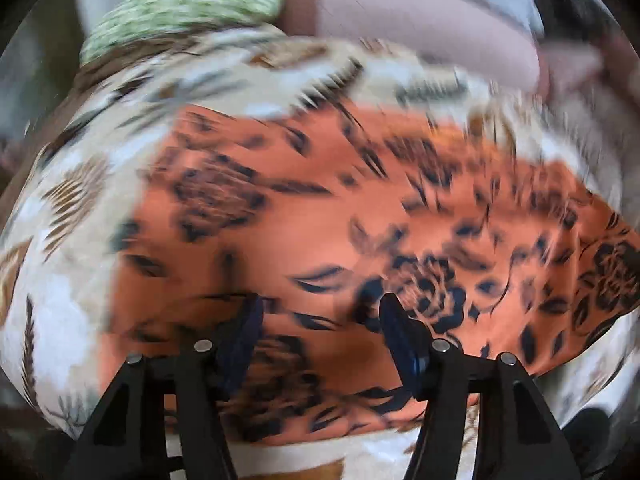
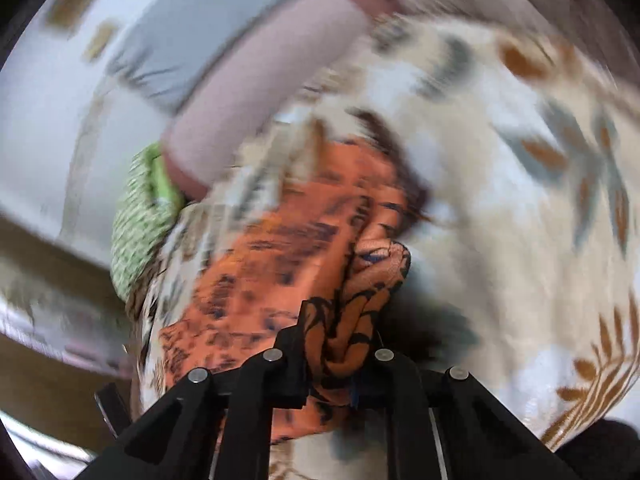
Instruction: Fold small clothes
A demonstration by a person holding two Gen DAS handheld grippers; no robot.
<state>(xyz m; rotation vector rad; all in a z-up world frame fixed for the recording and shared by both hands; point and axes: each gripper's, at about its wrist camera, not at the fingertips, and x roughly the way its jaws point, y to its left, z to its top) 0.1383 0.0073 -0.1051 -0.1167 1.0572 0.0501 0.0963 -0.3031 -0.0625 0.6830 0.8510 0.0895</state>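
An orange cloth with a black flower print (image 1: 340, 232) lies spread on a cream bedspread with a leaf pattern (image 1: 72, 240). My left gripper (image 1: 320, 312) hovers just above the cloth's near part, jaws open and empty. In the right wrist view my right gripper (image 2: 340, 344) is shut on a bunched edge of the same orange cloth (image 2: 260, 280), which trails away to the left over the bedspread (image 2: 500, 200). Both views are blurred by motion.
A green and white patterned cloth (image 1: 188, 4) lies at the far edge of the bed, also seen in the right wrist view (image 2: 140, 216). A pinkish pillow or roll (image 1: 420, 24) lies behind the orange cloth, also in the right wrist view (image 2: 256, 92).
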